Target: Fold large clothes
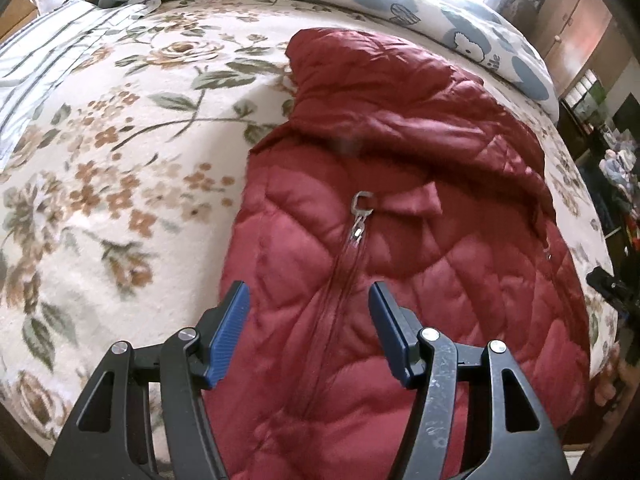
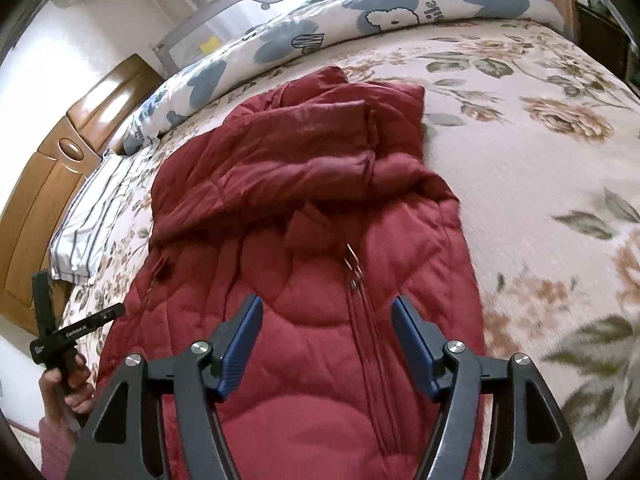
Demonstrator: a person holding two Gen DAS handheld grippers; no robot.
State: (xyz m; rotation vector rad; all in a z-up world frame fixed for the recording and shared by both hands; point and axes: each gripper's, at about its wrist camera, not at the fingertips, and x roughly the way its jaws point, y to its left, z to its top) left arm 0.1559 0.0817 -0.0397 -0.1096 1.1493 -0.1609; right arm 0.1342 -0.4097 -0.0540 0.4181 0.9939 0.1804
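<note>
Left gripper (image 1: 309,300) and right gripper (image 2: 327,315) both point forward, blue-padded fingers (image 1: 230,332) spread wide apart, holding nothing.

We find the right gripper (image 2: 326,320) with jaws apart, holding nothing, above the red quilted jacket (image 2: 304,200). The jacket lies on the floral bed (image 2: 540,168), its zipper (image 2: 354,268) between the jaws. We note the left gripper (image 2: 56,336) at the jacket's left edge, hand-held, its jaws not discernible.
</note>
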